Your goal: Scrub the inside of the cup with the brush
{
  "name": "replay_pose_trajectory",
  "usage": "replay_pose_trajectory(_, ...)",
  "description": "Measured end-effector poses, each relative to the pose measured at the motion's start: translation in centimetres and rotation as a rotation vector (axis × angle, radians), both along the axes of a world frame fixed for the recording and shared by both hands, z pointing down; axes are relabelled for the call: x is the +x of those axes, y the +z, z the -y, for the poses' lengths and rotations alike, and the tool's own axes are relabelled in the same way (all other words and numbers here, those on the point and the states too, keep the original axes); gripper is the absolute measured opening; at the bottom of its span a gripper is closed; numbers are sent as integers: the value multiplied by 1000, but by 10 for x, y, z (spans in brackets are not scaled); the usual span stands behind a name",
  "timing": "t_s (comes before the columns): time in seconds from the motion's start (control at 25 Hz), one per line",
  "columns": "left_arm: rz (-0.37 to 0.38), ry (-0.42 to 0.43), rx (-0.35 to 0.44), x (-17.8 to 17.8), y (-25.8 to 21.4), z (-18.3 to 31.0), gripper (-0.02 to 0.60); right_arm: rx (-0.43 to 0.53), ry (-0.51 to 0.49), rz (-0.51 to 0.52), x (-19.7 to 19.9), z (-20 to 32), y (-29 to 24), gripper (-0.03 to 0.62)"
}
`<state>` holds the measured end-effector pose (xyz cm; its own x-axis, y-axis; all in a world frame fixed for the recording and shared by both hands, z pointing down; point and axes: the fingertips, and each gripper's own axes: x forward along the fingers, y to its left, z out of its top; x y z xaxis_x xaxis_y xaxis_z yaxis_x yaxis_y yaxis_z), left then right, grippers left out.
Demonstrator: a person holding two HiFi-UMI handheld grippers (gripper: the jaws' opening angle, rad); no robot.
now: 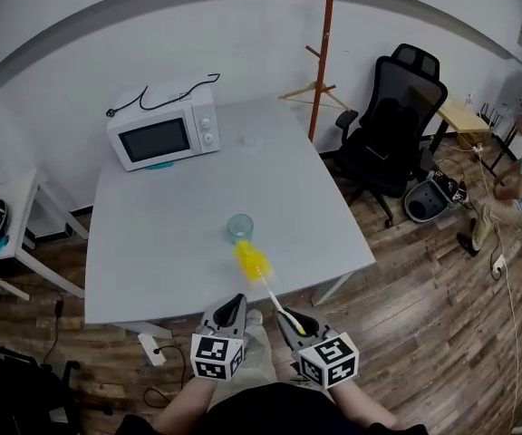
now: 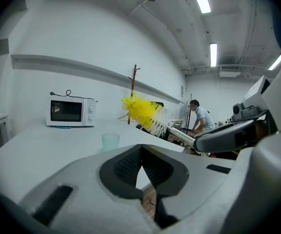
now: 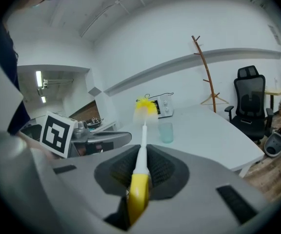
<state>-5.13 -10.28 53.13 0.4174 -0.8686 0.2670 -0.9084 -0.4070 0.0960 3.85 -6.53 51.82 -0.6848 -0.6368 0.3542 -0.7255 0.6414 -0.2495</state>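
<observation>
- One grey table (image 1: 152, 243) fills the middle of the room. All the work is on its near half, within reach of the person.
- One black office chair (image 1: 392, 116) stands well apart at the far right corner of the table and has no part in the task.
- One white microwave (image 1: 163, 132) stands at the far left of the table, far from the cup, so it does not hinder the work.
- Two grippers are low at the near edge of the table. The left gripper (image 2: 141, 152) has its jaws together with nothing between them. I judge it must open again to steady the cup.
- The right gripper (image 3: 143, 155) is clamped on the yellow grip end of the brush. The long shaft points forward, away from the person, so the bristles can reach into the cup from above.
- One brush (image 1: 254, 263), with a yellow and white bristle head, hangs in the air just before the cup, on the side of the person. It is not yet inside the cup.
- One pale green translucent cup (image 1: 239, 227) stands upright on the table with its mouth open to the top. Nothing holds it, so I think it could tip or slide when the brush pushes in.
</observation>
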Motion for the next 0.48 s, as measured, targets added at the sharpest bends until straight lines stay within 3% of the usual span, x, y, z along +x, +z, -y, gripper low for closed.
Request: replay_pose_trajectory(0.48, -1, 22, 0, 12, -7, -32, 17, 21, -29, 3, 0, -27, -6, 51)
